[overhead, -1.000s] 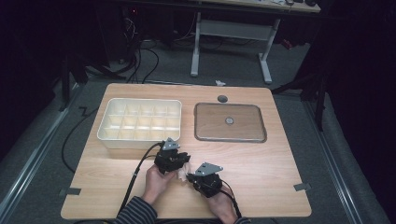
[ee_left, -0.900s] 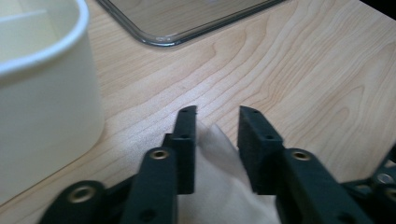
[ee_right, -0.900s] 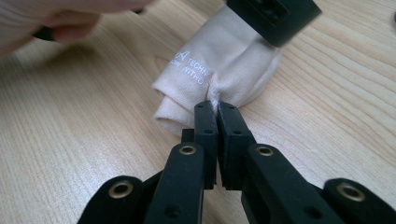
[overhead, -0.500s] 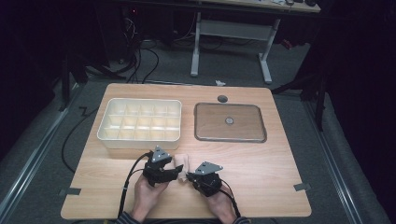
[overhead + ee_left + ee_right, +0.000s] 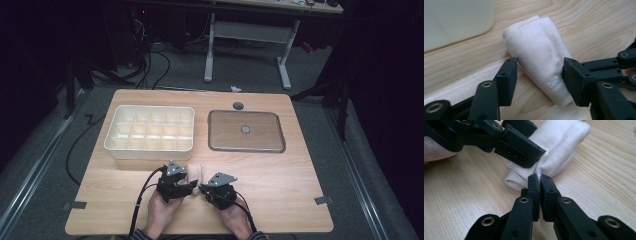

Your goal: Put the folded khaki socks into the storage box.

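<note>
Light wooden table point(image 5: 280, 185) carries, at its far half, a cream plastic tray divided into many small compartments point(image 5: 150, 130) on the left and a flat grey metal lid with a small centre knob point(image 5: 246, 131) on the right, the two apart from one another. All compartments appear bare.

Near edge, just in front of the tray: a small rolled cream-white knit cloth with a faint printed logo point(image 5: 541, 62) lies on the table between both tools.

Left gripper point(image 5: 540, 72): jaws have just been opening then easing inward a little; they straddle the roll, one pad at each flank, not visibly squeezing, so I read it as open around the cloth.

Right gripper point(image 5: 539, 183): jaws closed tight, pinching a fold at the roll's side.

Step in hand, as judged: tidying or re-gripping the roll while the right side anchors it.

Next move likely calls for the left jaws to close squarely across the roll so it does not unwind, then lift toward a compartment; right must let go first.
</note>
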Available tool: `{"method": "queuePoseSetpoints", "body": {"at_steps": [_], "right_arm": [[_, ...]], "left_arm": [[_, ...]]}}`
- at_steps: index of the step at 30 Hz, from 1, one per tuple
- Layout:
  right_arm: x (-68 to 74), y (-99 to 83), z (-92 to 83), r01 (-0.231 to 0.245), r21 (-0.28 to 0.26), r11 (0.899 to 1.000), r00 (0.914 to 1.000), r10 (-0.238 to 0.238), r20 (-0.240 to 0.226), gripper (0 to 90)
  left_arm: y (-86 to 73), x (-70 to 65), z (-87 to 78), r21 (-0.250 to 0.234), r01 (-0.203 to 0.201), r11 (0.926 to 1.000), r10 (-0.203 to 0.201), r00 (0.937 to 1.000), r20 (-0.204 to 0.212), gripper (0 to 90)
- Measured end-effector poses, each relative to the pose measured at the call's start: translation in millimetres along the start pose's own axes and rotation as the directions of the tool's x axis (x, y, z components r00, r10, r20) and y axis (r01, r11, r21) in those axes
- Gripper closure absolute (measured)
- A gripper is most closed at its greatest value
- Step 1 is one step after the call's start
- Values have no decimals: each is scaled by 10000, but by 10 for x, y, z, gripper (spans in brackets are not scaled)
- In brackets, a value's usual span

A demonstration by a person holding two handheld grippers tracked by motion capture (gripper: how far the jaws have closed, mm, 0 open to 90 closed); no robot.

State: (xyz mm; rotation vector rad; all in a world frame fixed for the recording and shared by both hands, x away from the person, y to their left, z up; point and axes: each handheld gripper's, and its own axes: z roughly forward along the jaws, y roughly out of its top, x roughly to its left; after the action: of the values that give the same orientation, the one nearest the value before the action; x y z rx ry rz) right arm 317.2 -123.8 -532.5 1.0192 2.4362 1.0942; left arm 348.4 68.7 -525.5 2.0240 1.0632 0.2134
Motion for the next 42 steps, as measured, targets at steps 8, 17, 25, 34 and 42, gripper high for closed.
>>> {"method": "queuePoseSetpoints", "body": {"at_steps": [8, 17, 25, 34, 42], "right_arm": [[3, 5, 7, 53, 0, 10000, 9999, -53, 89, 860], [-8, 0, -4, -26, -12, 10000, 9996, 27, 269, 737], [-64, -17, -149, -405, -439, 9982, 9984, 422, 364, 629], [-220, -96, -350, -802, -1006, 9917, 9942, 868, 630, 593], [-460, -212, -495, -1249, -1107, 9860, 9811, 1394, 1341, 582]], "left_arm": [[23, 53, 35, 154, 165, 9997, -168, 9997, 200, 468], [35, 73, 18, 221, 293, 9993, -299, 9991, 294, 448], [86, 82, -41, 156, 419, 9990, -424, 9986, 325, 375], [246, 135, -97, -38, 504, 9987, -503, 9980, 378, 348], [307, 201, -23, 42, 991, 9951, -992, 9944, 355, 351]]}}
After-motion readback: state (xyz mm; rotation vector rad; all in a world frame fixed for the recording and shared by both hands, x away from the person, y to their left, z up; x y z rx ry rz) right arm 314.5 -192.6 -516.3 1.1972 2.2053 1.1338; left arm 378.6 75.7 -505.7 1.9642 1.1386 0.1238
